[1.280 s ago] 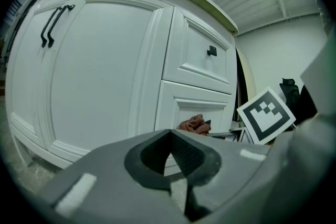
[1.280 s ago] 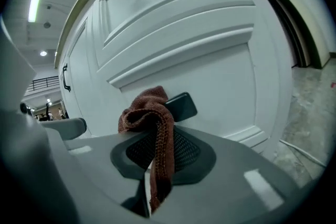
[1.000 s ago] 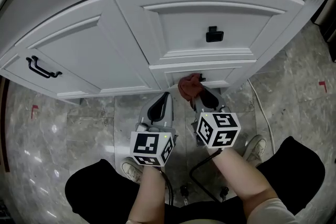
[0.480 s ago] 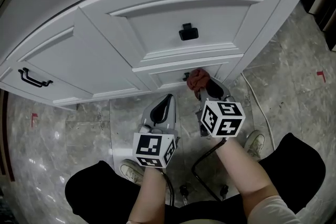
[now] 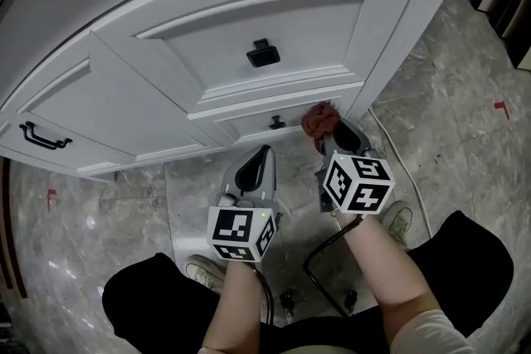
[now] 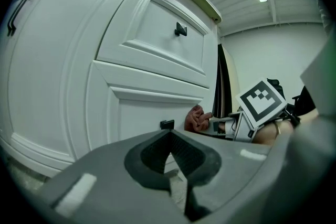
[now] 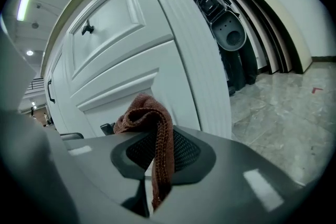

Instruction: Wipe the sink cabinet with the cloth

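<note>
Head view, centre frame: white cabinet (image 5: 274, 4) front fills the top half, grey marble floor (image 5: 448, 104) below

Right gripper (image 7: 155, 165): tongs pinching the cloth (image 7: 149, 113), a brown knit rag. Only a narrow fold is caught between them; the rest is bunched up over the tips

- Cloth sits right of centre in the head view, pressed to or just off the right end of the lower drawer (image 5: 249, 122), hard by the corner post (image 5: 398, 21). Actual contact with the paint cannot be told
- Small dark knob (image 5: 275, 123) on that drawer, just left of the cloth

Left gripper (image 6: 170, 157): tongs pressed together, nothing between them. It hangs low in the middle of the frame, off the cabinet, pointing at the drawer front

Judged stage: wiping under way on the lowest panel, big door and upper drawer to the left apparently yet to do

Risks from here
- Thin grip: drag across the paint could pull the fold out and drop the cloth
- Bunch rides above the tips, so pressing too low may put bare plastic on the paint and scuff it
- A leftward stroke could snag the knit on the knob
- Cable (image 5: 398, 153) trails on the floor at right, near the foot; a shuffle sideways could catch it
</note>
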`<state>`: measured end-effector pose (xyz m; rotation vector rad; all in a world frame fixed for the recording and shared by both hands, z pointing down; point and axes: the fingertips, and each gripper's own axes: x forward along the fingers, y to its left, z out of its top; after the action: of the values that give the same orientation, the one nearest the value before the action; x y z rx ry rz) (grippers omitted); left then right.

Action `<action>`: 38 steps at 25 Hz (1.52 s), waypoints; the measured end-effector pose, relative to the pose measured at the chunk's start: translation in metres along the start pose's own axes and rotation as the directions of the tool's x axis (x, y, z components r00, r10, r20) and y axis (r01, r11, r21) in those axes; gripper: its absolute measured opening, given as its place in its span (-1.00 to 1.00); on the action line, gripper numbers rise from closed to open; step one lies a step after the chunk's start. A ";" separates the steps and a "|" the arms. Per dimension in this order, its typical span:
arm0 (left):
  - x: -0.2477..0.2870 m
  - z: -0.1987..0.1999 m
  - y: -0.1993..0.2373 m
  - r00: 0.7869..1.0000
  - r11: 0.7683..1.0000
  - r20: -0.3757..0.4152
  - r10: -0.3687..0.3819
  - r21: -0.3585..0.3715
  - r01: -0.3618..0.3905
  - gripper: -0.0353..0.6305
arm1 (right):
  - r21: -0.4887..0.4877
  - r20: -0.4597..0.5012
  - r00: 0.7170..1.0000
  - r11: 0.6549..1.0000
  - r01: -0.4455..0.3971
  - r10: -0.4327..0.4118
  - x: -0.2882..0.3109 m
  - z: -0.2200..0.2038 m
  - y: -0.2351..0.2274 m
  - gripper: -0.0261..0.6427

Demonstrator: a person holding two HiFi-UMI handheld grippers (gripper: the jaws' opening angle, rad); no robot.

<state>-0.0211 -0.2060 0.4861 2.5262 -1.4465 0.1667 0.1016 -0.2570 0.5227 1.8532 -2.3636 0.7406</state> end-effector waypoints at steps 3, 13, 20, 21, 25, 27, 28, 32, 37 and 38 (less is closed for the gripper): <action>0.004 0.000 -0.006 1.000 1.000 -0.002 -0.011 0.002 0.011 -0.89 | -0.006 0.016 1.000 1.000 0.011 -0.011 -0.007 0.007 -0.007 -0.66; -0.003 -0.010 0.001 1.000 1.000 -0.020 -0.001 -0.005 0.001 -0.89 | 0.048 0.072 0.985 0.987 0.155 -0.159 -0.030 0.022 -0.055 -0.66; -0.026 -0.022 0.043 0.997 0.996 -0.027 0.079 -0.036 -0.080 -0.89 | -0.038 -0.023 1.000 0.999 0.008 -0.009 -0.004 -0.034 0.022 -0.66; -0.030 -0.024 0.050 0.995 0.995 -0.026 0.094 -0.043 -0.095 -0.89 | -0.053 -0.047 0.999 0.998 -0.029 0.026 0.002 -0.046 0.040 -0.66; -0.046 -0.026 0.076 0.989 0.986 -0.020 0.148 -0.074 -0.149 -0.89 | -0.078 -0.122 0.982 0.985 -0.153 0.143 0.020 -0.084 0.102 -0.66; -0.052 -0.027 0.086 0.986 0.982 -0.018 0.167 -0.083 -0.168 -0.89 | -0.090 -0.136 0.972 0.975 -0.203 0.190 0.028 -0.092 0.127 -0.66; -0.056 -0.027 0.091 0.984 0.980 -0.018 0.176 -0.086 -0.177 -0.89 | -0.095 -0.140 0.967 0.969 -0.227 0.213 0.031 -0.095 0.139 -0.66; -0.070 -0.031 0.107 0.978 0.973 -0.022 0.207 -0.097 -0.208 -0.89 | -0.093 -0.160 0.945 0.949 -0.303 0.286 0.045 -0.107 0.174 -0.66; -0.079 -0.035 0.118 0.973 0.966 -0.023 0.231 -0.118 -0.232 -0.89 | -0.061 -0.195 0.931 0.943 -0.326 0.309 0.063 -0.124 0.187 -0.66; -0.078 -0.035 0.118 0.973 0.965 -0.022 0.231 -0.121 -0.232 -0.89 | -0.053 -0.197 0.933 0.947 -0.316 0.300 0.066 -0.125 0.184 -0.66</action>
<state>-0.1617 -0.1895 0.5198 2.2540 -1.6918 0.1213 -0.1187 -0.2366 0.5924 1.3296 -2.5443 0.7844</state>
